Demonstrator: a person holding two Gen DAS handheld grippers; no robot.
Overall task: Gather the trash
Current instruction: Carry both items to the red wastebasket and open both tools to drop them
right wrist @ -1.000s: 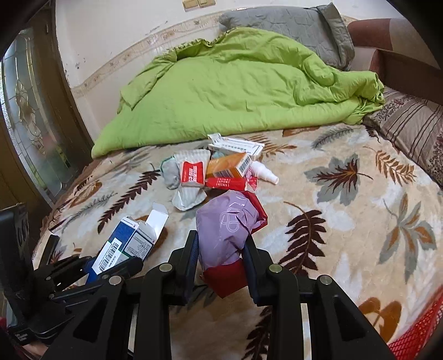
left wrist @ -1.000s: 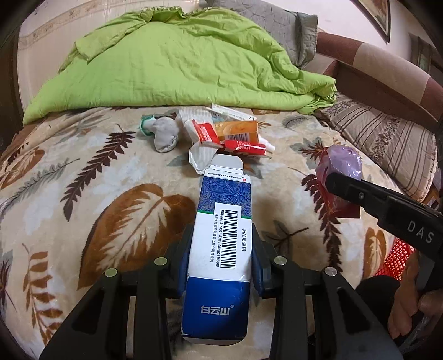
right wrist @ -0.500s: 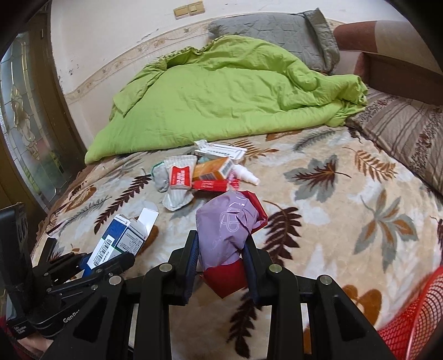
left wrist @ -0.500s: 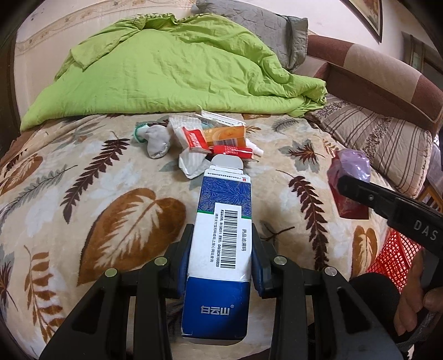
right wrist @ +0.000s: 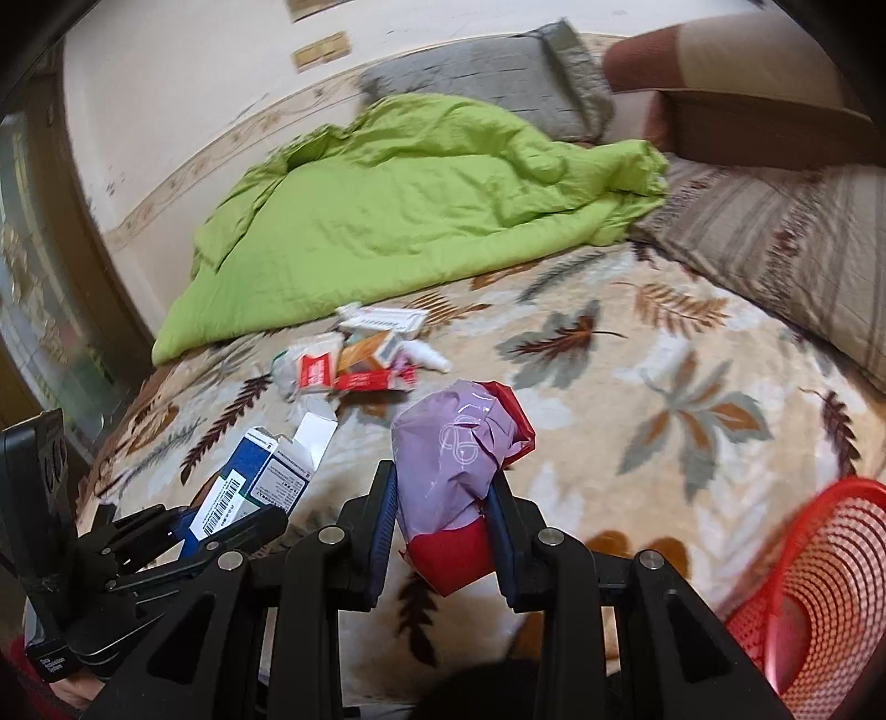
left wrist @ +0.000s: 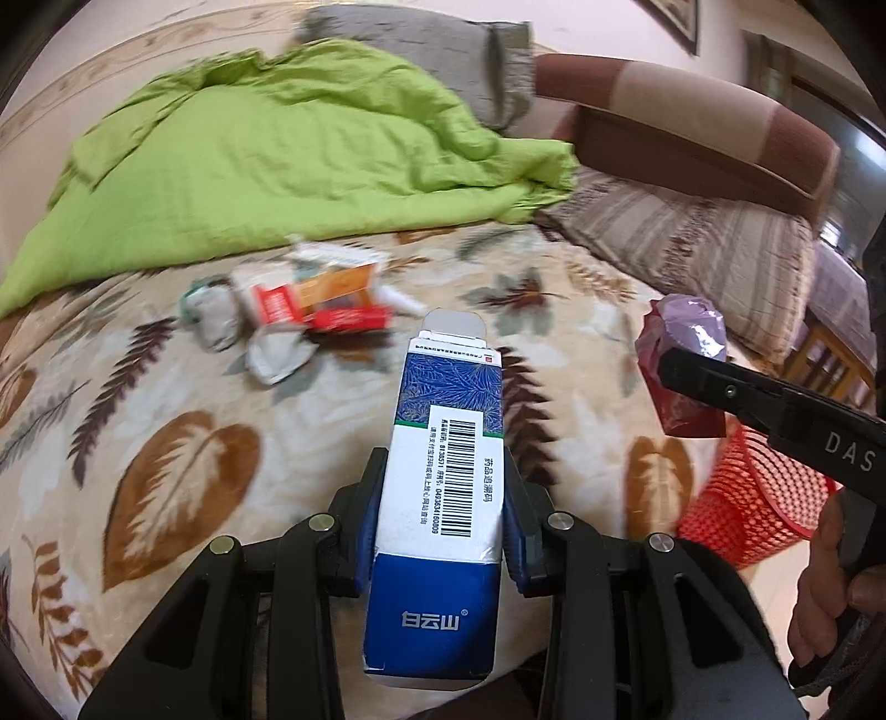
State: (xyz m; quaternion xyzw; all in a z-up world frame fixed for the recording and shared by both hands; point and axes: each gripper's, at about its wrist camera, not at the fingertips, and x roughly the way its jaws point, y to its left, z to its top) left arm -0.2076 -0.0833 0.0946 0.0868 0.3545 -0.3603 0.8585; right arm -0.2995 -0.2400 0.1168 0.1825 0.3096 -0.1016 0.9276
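My left gripper [left wrist: 441, 515] is shut on a blue and white carton [left wrist: 443, 487] with a barcode, its top flap open; the same carton [right wrist: 249, 487] shows at lower left in the right wrist view. My right gripper [right wrist: 443, 523] is shut on a purple and red wrapper [right wrist: 459, 465], also seen at the right as the wrapper [left wrist: 684, 354] in the left wrist view. Both are held above the near edge of the bed. A red mesh basket [right wrist: 825, 581] stands at the lower right beside the bed, basket [left wrist: 758, 498]. More trash [left wrist: 310, 304] lies piled mid-bed.
A leaf-patterned blanket [left wrist: 166, 471] covers the bed. A crumpled green quilt [left wrist: 266, 171] and a grey pillow [left wrist: 421, 50] lie at the far side. Striped cushions [right wrist: 775, 243] and a brown headboard [left wrist: 692, 127] are at the right. A person's hand [left wrist: 830, 581] holds the right gripper.
Both grippers have drawn back from the trash pile and swung right, still holding the carton and the wrapper. The red basket has come further into view at the lower right.
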